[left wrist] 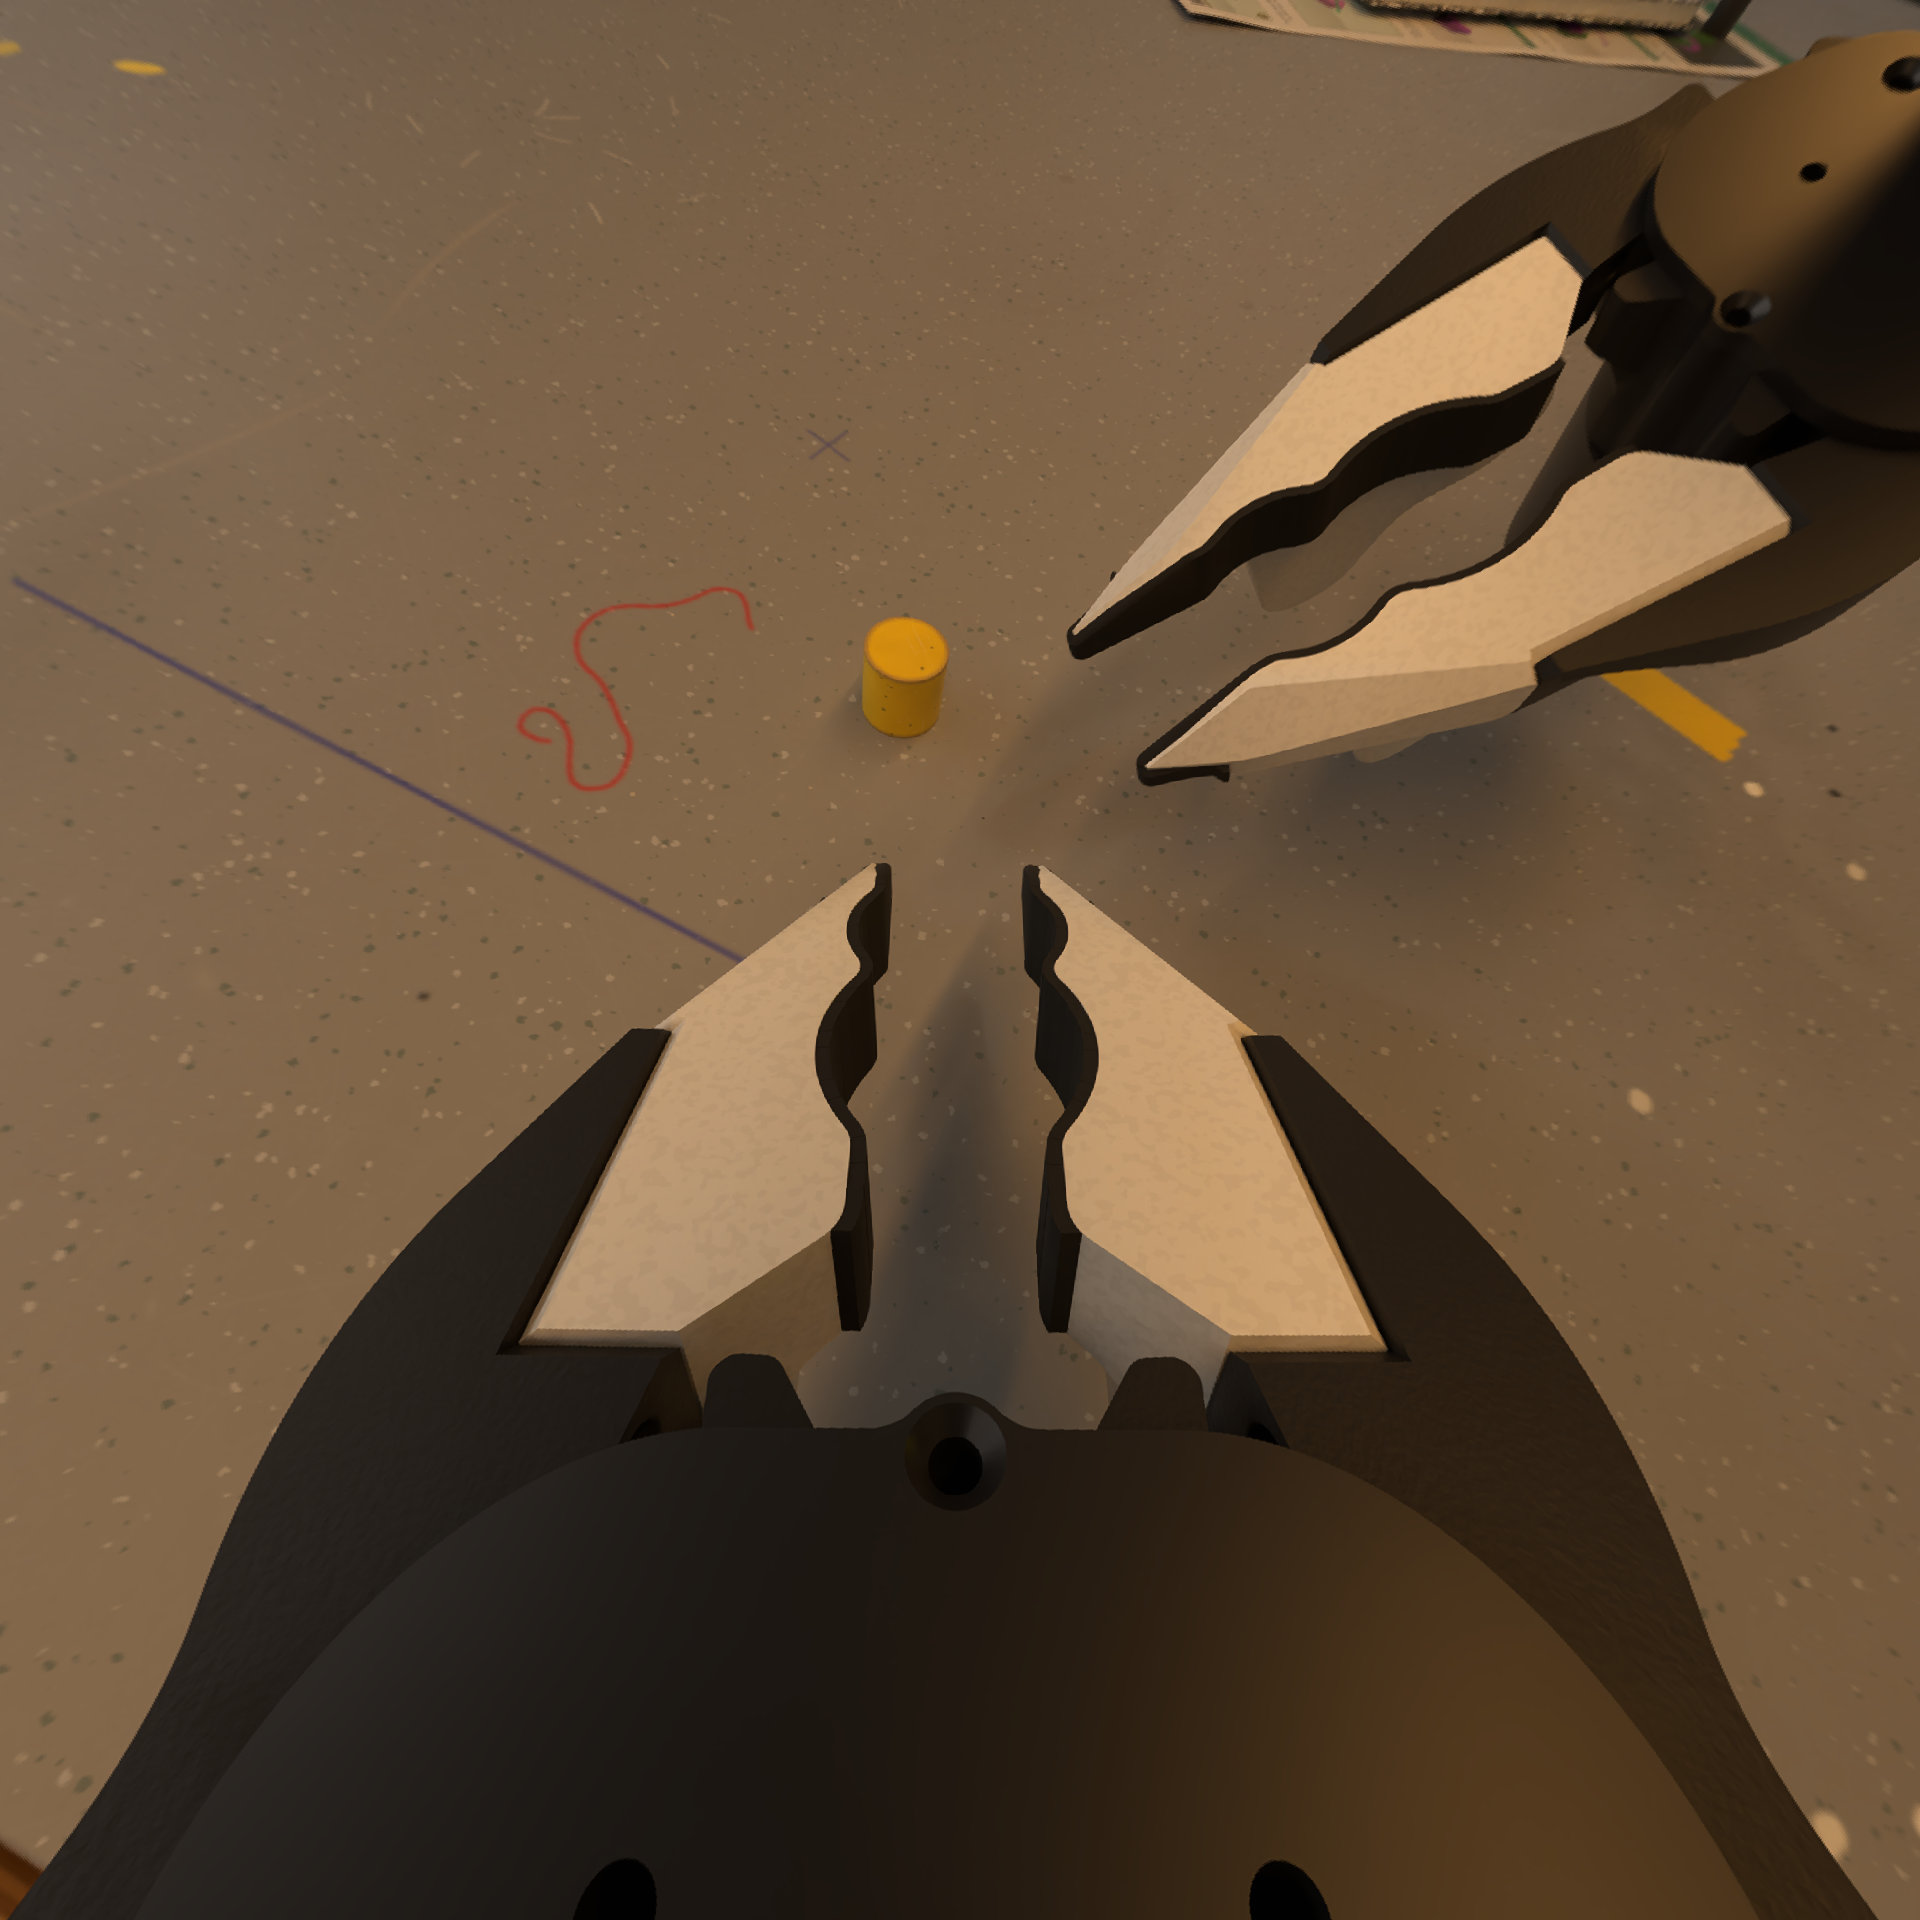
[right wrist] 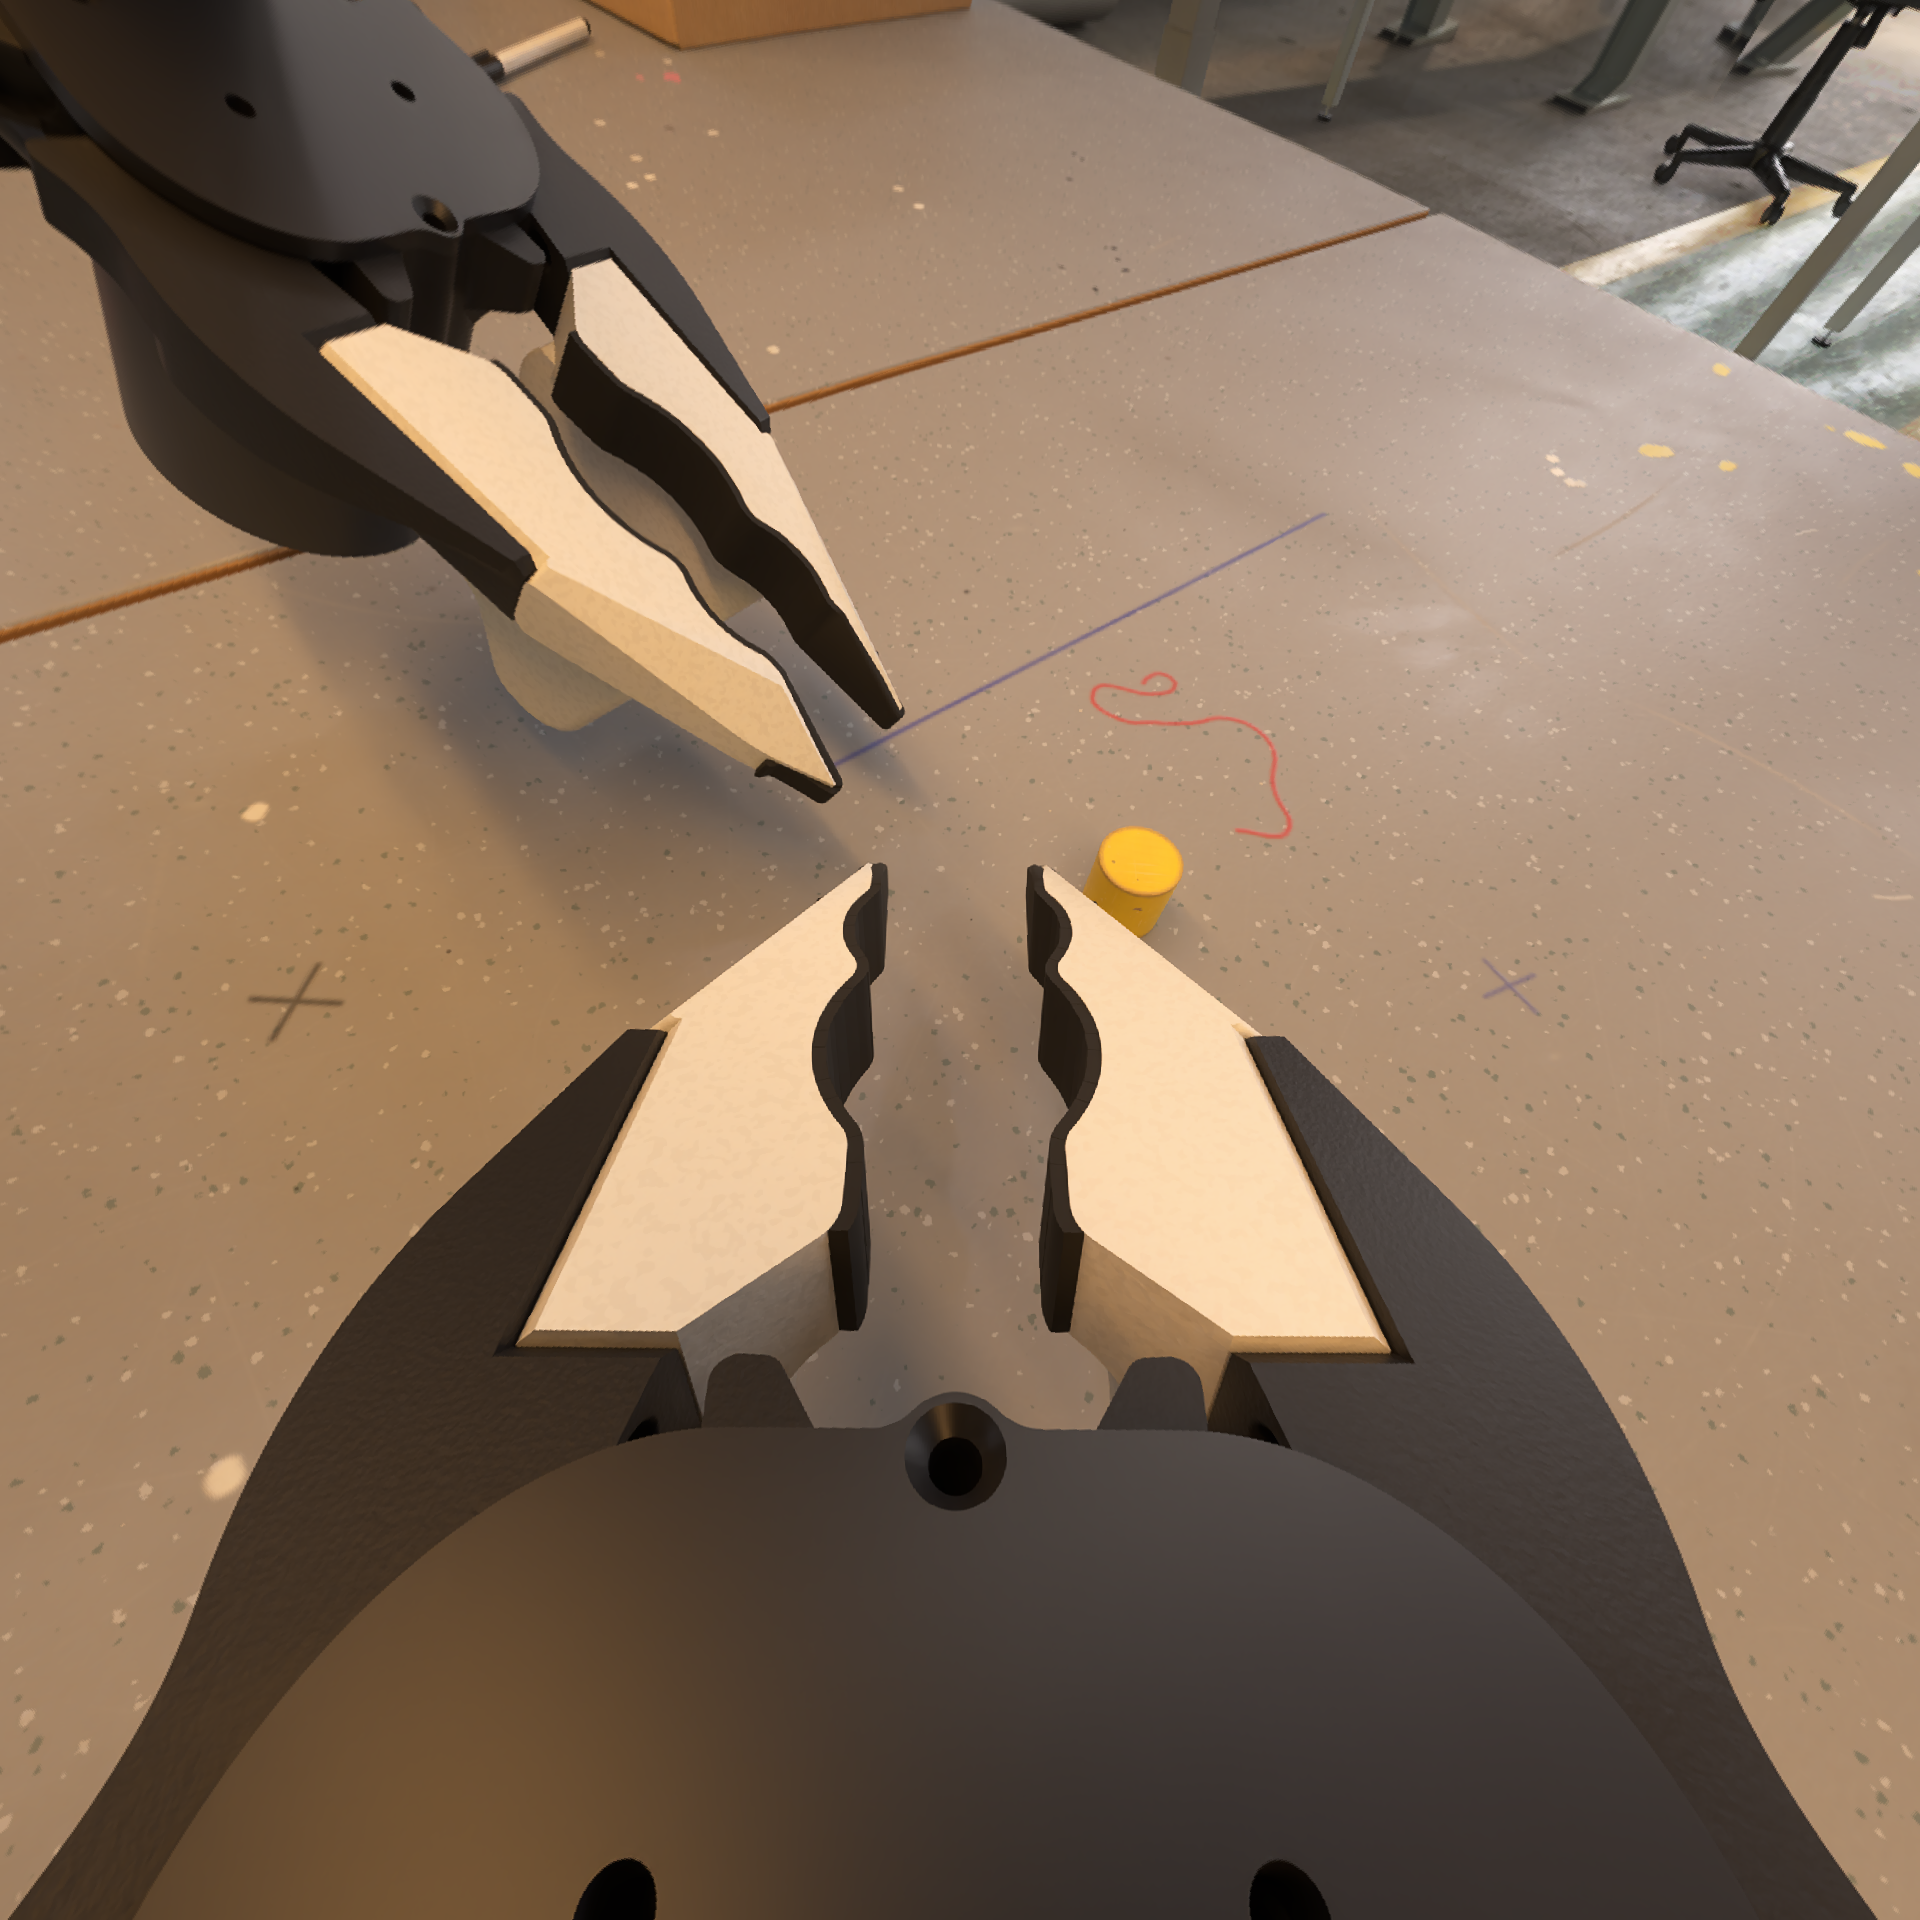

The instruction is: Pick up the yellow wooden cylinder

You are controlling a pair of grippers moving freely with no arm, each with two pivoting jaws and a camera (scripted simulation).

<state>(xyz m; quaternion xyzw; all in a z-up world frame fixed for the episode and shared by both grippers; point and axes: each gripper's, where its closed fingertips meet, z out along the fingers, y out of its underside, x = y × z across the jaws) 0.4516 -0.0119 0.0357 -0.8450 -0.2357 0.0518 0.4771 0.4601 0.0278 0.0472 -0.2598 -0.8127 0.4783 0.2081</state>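
Left wrist view, yellow wooden cylinder (left wrist: 904, 677) ahead

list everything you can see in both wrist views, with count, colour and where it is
yellow wooden cylinder: 1, yellow, upright on the table, ahead of both grippers, touched by neither
table: 1, speckled grey-brown, under everything
red squiggle: 1, red, drawn on the table beside the cylinder
blue line: 1, dark blue, straight across the table
cross marks: at least 2, dark, on the table
yellow strip: 1, yellow, flat behind the right gripper
papers: some, pale, far table edge
cardboard box: 1, tan, far edge
office chair base: 1, black, on the floor beyond
left gripper: 1, black with cream fingers, open
right gripper: 1, same colours, open
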